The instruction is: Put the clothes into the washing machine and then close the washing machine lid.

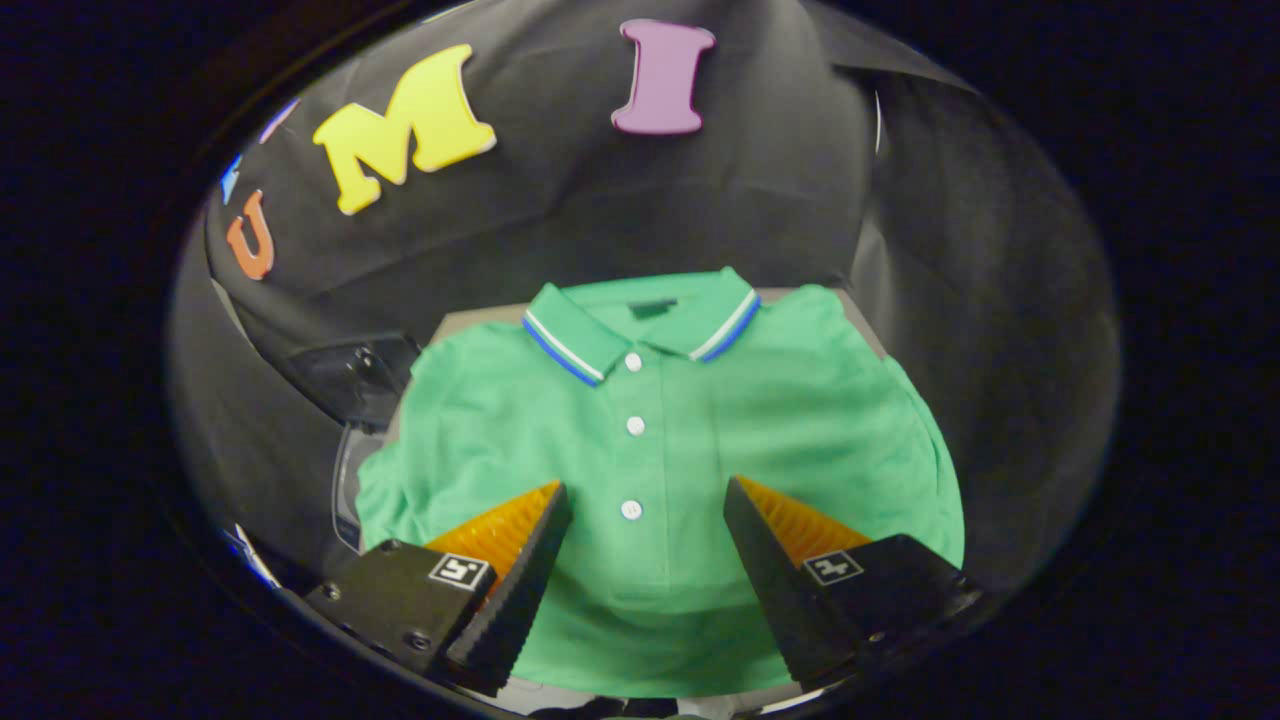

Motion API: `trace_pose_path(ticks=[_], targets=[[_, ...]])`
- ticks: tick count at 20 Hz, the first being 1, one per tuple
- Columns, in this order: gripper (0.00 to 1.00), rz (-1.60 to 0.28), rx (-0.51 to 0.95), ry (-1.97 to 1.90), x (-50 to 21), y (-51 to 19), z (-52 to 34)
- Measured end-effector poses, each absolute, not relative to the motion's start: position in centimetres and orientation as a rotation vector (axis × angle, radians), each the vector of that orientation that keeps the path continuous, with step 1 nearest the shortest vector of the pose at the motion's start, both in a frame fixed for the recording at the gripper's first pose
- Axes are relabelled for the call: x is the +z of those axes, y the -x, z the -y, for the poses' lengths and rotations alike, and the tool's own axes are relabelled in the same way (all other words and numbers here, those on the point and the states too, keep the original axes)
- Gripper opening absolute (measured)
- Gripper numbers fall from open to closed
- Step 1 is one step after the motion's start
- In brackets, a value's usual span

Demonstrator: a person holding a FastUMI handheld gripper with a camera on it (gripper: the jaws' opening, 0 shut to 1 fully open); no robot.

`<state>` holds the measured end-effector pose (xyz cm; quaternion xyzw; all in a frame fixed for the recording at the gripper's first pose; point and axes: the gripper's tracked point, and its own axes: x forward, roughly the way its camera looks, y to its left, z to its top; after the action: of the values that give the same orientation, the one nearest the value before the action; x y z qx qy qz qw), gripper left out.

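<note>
My two-finger gripper is spread wide and holds nothing; the fingers hang above the lower front of the garment with the button placket showing in the gap between them, and I cannot tell whether the tips touch the cloth. The task's thing, a green short-sleeved knit polo shirt with a blue-and-white striped collar, lies flat and face up on a pale tabletop, hem nearest me, collar farthest. Three small white buttons run up the placket; the lowest sits directly between the fingers. I judge the shirt to be light, soft and limp: it will drape and trail when lifted, it will not break, and the knit surface should give the pads good friction. A flat single layer is hard to pinch, so I would press down and close on a gathered fold at mid-chest beside the placket, avoiding the hard buttons, which could slip. Left of the shirt, just beyond its sleeve, a dark object with a clear curved edge sits against the booth's black cloth wall; it may be the washing machine, but I cannot confirm this.
</note>
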<state>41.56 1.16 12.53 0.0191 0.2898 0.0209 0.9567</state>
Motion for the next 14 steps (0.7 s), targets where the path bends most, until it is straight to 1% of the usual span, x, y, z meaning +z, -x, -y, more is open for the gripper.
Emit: trace_pose_path(ticks=[1,5,9,11,14], targets=[[0.97,-0.621,0.03,-0.002,12.35,-41.21,-1.17],[0.94,-0.634,0.032,0.008,12.66,-41.22,-1.39],[0.93,-0.67,0.017,0.009,12.75,-41.16,-1.49],[0.89,-0.688,0.024,0.023,12.6,-41.34,-1.69],[0.6,-0.696,0.007,-0.003,12.95,-41.5,-1.87]])
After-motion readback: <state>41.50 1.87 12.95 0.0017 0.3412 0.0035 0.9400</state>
